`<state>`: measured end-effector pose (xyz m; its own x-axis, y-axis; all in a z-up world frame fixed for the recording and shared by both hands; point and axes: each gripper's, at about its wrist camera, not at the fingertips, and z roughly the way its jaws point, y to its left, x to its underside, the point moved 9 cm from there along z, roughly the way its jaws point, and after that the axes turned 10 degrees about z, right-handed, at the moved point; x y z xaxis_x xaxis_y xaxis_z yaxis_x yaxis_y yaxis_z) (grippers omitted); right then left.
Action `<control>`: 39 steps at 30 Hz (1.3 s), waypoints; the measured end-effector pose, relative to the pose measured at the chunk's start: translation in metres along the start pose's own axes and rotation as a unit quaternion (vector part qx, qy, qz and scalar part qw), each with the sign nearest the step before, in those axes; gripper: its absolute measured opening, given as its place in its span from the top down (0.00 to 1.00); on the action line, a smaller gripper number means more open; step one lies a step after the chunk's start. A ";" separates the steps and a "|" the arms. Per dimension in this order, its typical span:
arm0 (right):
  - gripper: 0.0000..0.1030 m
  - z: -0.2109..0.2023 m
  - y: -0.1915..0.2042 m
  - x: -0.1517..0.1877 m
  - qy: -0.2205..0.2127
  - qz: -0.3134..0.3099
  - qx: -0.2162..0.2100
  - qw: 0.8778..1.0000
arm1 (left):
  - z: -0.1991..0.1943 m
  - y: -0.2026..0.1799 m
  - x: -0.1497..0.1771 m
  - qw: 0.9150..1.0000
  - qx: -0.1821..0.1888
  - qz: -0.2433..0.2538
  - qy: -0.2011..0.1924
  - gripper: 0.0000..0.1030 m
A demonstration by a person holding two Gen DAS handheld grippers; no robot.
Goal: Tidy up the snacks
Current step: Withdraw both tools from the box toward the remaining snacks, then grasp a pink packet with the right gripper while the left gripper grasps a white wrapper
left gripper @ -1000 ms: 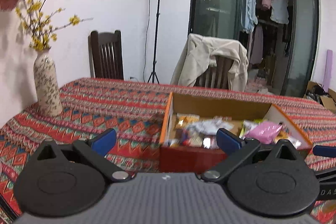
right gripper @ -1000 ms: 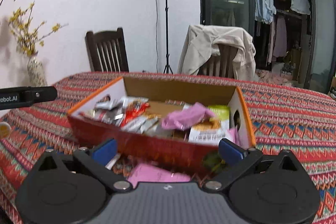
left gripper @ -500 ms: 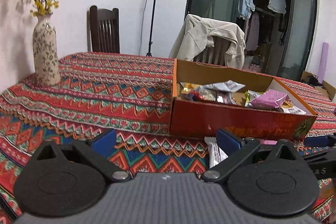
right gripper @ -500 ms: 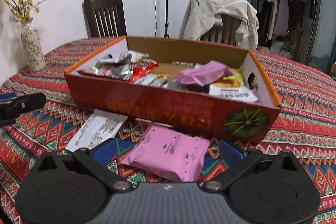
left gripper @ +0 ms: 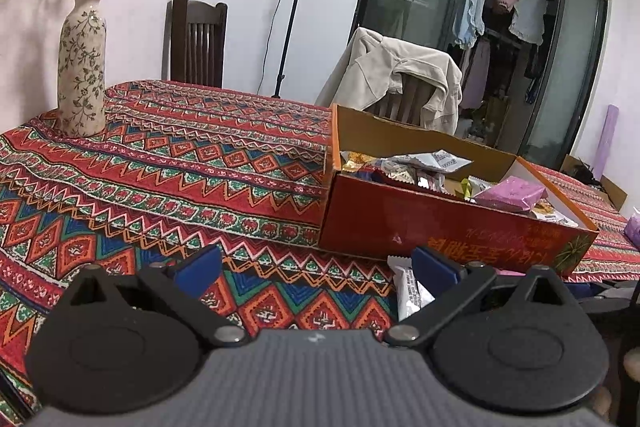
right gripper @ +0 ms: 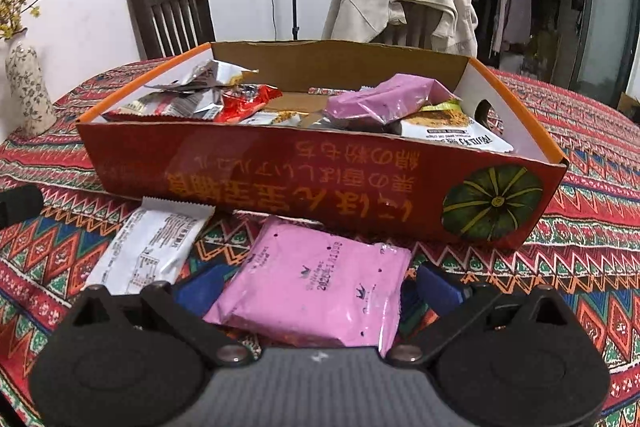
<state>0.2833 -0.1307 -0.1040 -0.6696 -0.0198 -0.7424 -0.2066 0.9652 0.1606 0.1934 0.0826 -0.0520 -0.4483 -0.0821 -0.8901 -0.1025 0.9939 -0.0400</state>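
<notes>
Both tools are held low over the surface with their blue-padded fingers spread wide, and nothing is gripped by either. The right tool is set astride a flat pink plastic snack packet, one finger seen on each side of it; whether the pads already touch the wrapper cannot be told. That straddling pose is judged to be the setup for closing on the packet and lifting it. Just beside the pink packet, to its left, a white printed snack sachet lies flat on the red, blue and green zigzag-patterned tablecloth.

The left tool is kept further to the left, its right finger just over the same white sachet, probably so that it stays out of the other tool's way.

Directly behind both loose packets stands a shallow, open red-orange cardboard box printed with a green pumpkin; the sachet's crimped end is touching its front wall. More wrapped snacks are already piled inside it, another pink packet among them, so the two outside are likely meant to go in as well.

Further back, a tall floral ceramic vase of yellow blossoms stands well apart near the surface's left edge.
</notes>
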 end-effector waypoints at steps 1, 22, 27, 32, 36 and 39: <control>0.09 -0.002 0.001 0.000 -0.002 -0.004 -0.004 1.000 | 0.000 0.000 0.000 1.000 -0.002 0.000 -0.001 0.00; 0.37 -0.037 -0.015 -0.002 -0.035 -0.003 -0.040 0.999 | 0.004 -0.022 -0.006 0.998 -0.019 0.044 0.032 0.00; 0.37 -0.044 -0.027 -0.007 -0.049 0.007 -0.042 0.998 | 0.013 -0.040 -0.008 0.996 -0.024 0.064 0.056 0.00; 0.37 -0.047 -0.035 -0.006 -0.060 0.008 -0.040 0.997 | 0.027 -0.060 -0.006 0.993 -0.023 0.075 0.085 0.00; 0.37 -0.048 -0.040 -0.006 -0.072 0.011 -0.041 0.997 | 0.036 -0.075 -0.003 0.990 -0.032 0.093 0.099 0.00; 0.37 -0.048 -0.042 -0.004 -0.075 0.017 -0.047 0.996 | 0.045 -0.085 0.002 0.988 -0.032 0.100 0.112 0.00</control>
<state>0.2607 -0.1834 -0.0764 -0.5647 0.0575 -0.8233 -0.2565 0.9359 0.2413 0.2407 0.0014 -0.0709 -0.6496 0.0933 -0.7546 -0.0452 0.9860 0.1608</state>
